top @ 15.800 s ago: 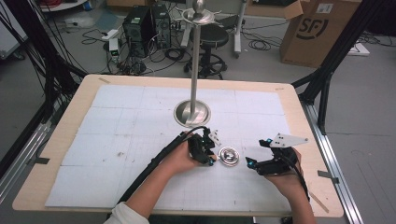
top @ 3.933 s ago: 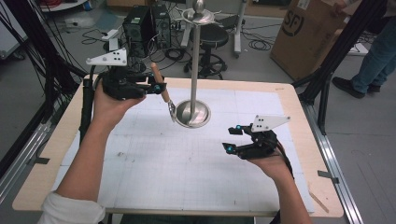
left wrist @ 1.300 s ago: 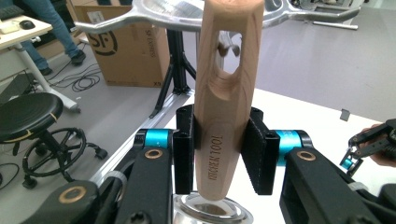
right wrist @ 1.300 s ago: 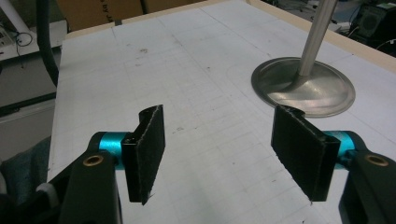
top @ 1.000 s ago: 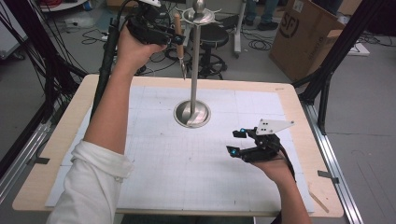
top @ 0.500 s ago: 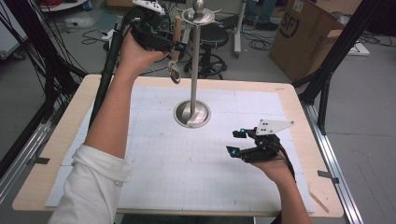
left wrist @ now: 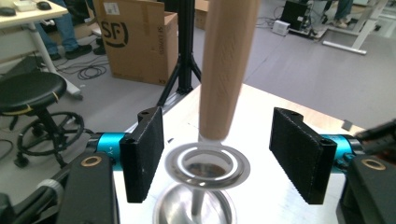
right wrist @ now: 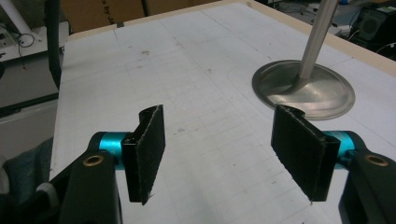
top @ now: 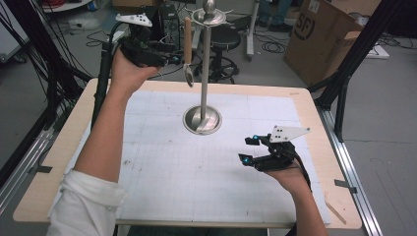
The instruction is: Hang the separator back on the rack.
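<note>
hanging step: spoon (top: 187,46) on stand (top: 204,73) top hook, far centre. left fingers (left wrist: 144,158) just opening, apart, spoon handle between, untouched. right gripper (top: 253,152) idle, fingers apart, empty. next: back left off without knocking the spoon.

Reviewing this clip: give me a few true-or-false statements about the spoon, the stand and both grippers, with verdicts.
1. The wooden-handled spoon hangs from the top of the metal stand. True.
2. The left gripper is clamped on the spoon's handle. False: its jaws have just been opening and stand clear on both sides of the handle.
3. The right gripper holds a second spoon. False: its jaws are open with nothing between them.
4. The stand's round base sits on the white mat. True.
5. The right gripper is raised beside the top of the stand. False: it is low over the mat, near the table's right edge.
</note>
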